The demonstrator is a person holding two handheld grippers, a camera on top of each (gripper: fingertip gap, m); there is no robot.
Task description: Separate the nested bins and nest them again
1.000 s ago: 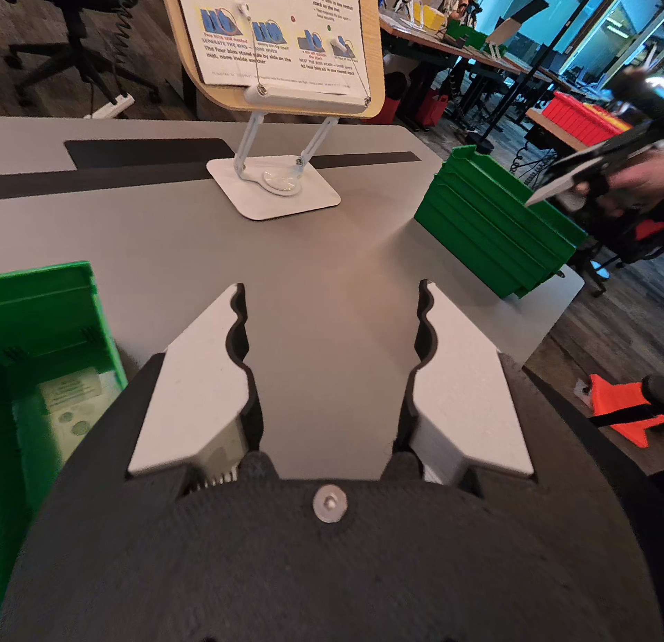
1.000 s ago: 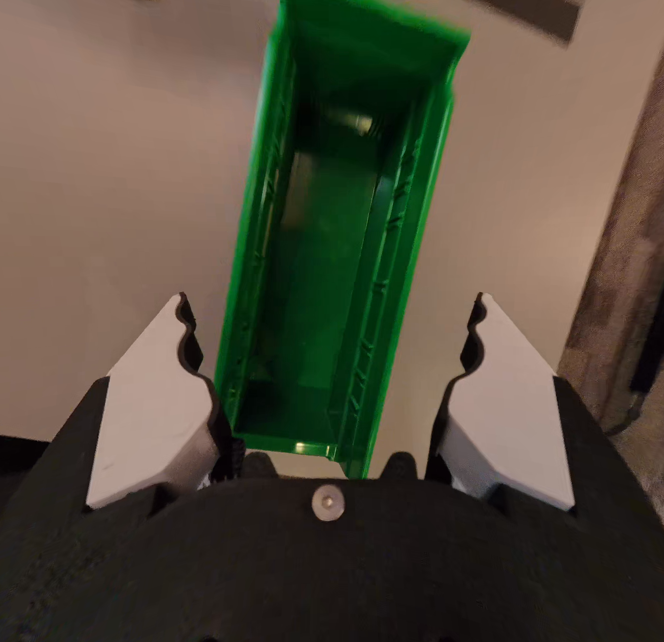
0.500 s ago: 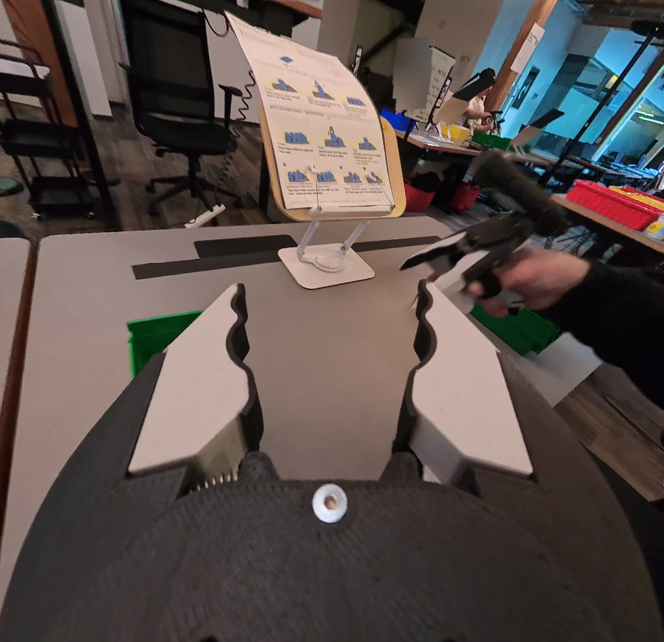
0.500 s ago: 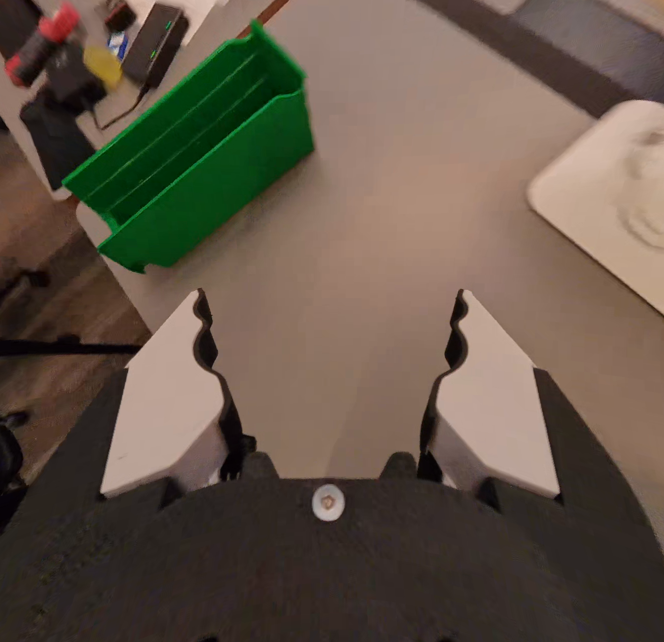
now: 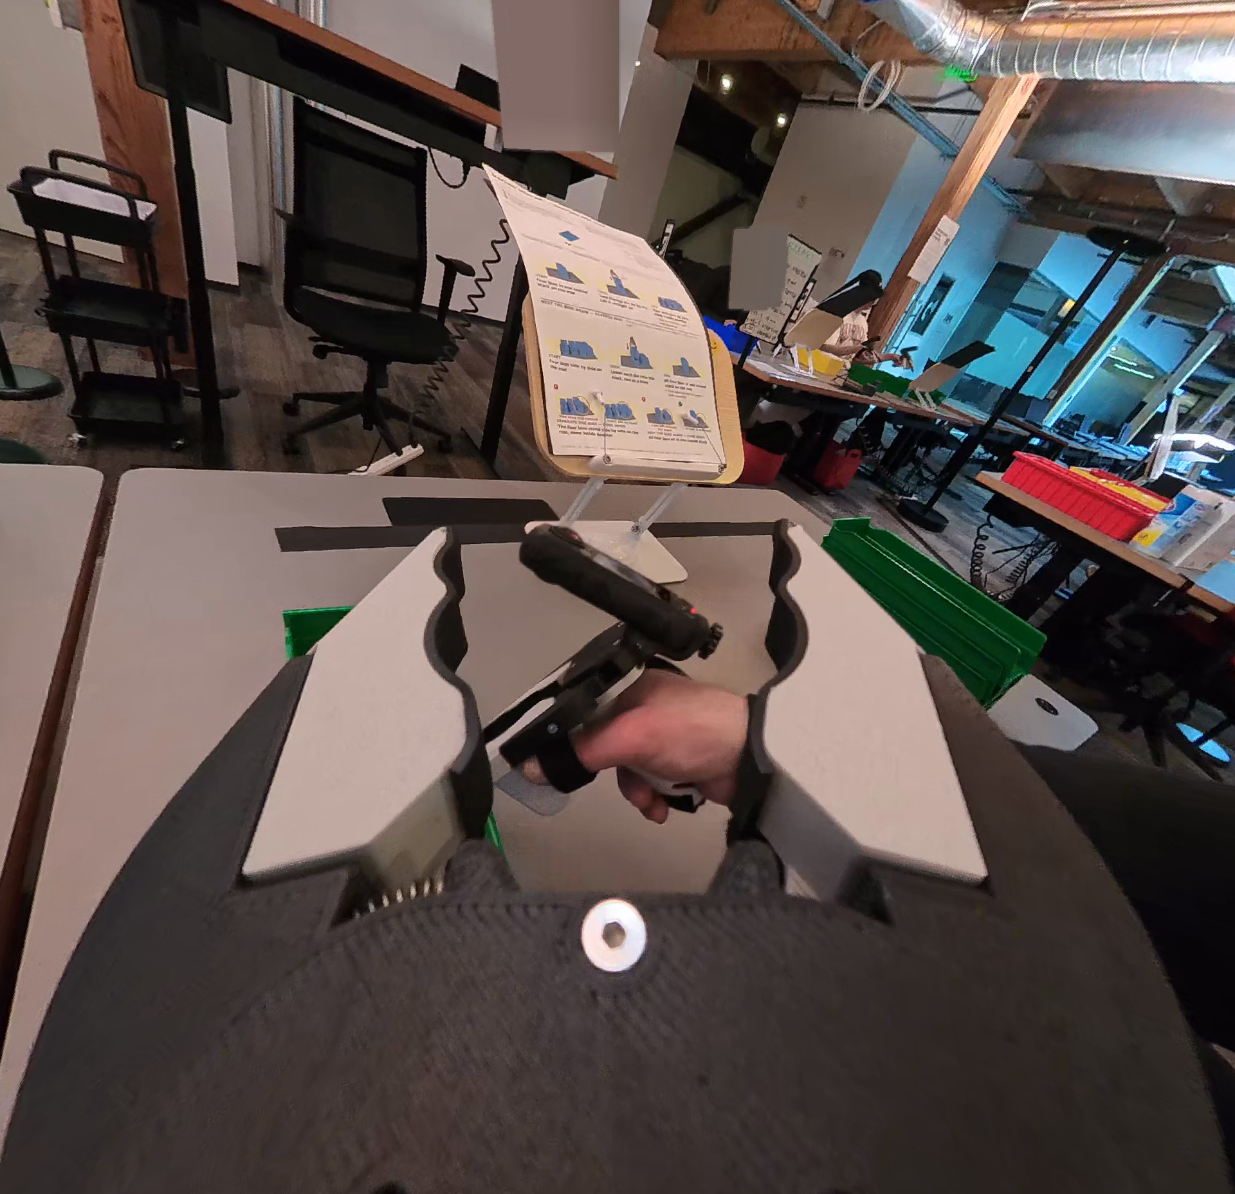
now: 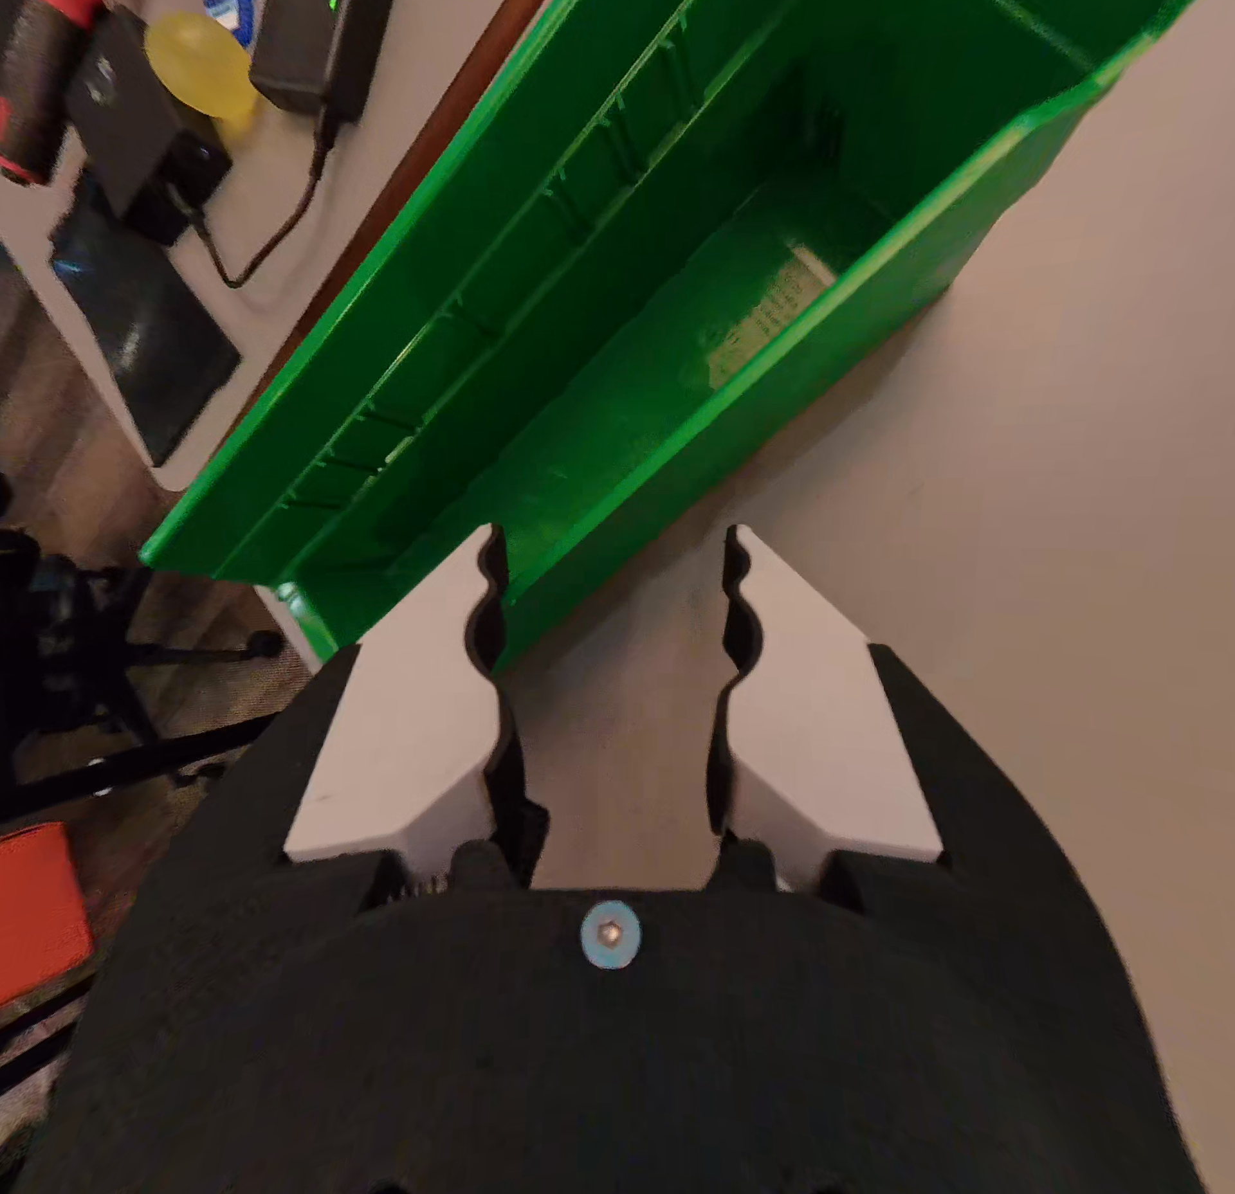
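Your right gripper (image 6: 611,601), jaws apart and empty, sits just off the near end of the lone green bin (image 6: 668,293) by the table's left edge (image 6: 414,180), its long axis diagonal up-right; left gripper (image 5: 611,634) open, farther off

bright green bin (image 6: 668,307), pale label inside, green nested bins (image 5: 935,601) at 2 o'clock, grey worktop (image 5: 200,561) with black strip (image 5: 374,535), white claw fingers (image 5: 374,708) edged black, yellow ball (image 6: 200,66)

Single green bin (image 6: 668,280) cut off top-right (label inside blurred).
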